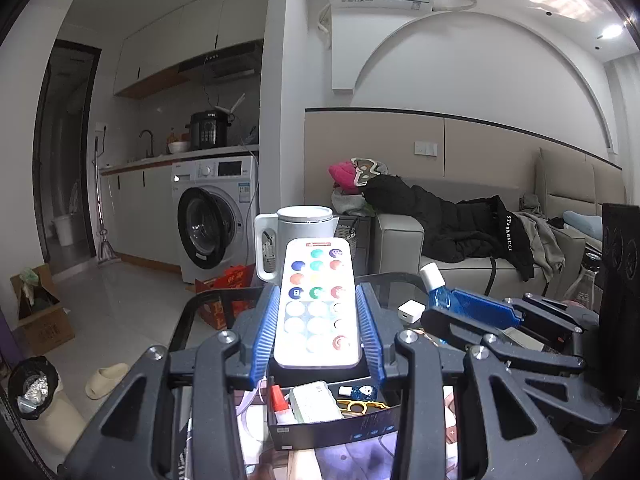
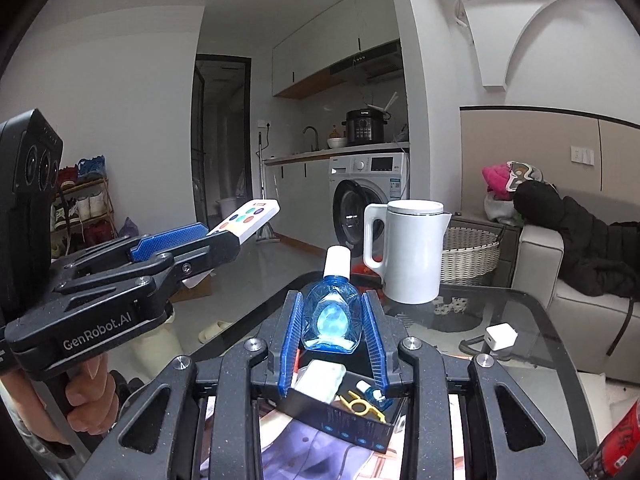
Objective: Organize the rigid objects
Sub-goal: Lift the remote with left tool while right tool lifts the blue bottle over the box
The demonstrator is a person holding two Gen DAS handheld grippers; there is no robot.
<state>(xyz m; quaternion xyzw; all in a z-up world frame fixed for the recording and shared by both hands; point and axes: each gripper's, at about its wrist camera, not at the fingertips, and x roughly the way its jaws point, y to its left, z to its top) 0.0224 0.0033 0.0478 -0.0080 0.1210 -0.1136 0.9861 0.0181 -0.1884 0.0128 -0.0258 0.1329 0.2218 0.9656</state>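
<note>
My left gripper is shut on a white remote control with coloured round buttons, held level above a dark open box. The box holds several small items: a white case, a red-capped piece, a gold metal piece, a small blue bottle. My right gripper is shut on a small blue bottle with a white cap, also above the box. The right gripper with its bottle shows at the right of the left wrist view. The left gripper with the remote shows at the left of the right wrist view.
The box sits on a glass table. A white kettle stands at the table's far edge, and a white charger plug lies to the right. A sofa with clothes is at the right. A washing machine stands behind.
</note>
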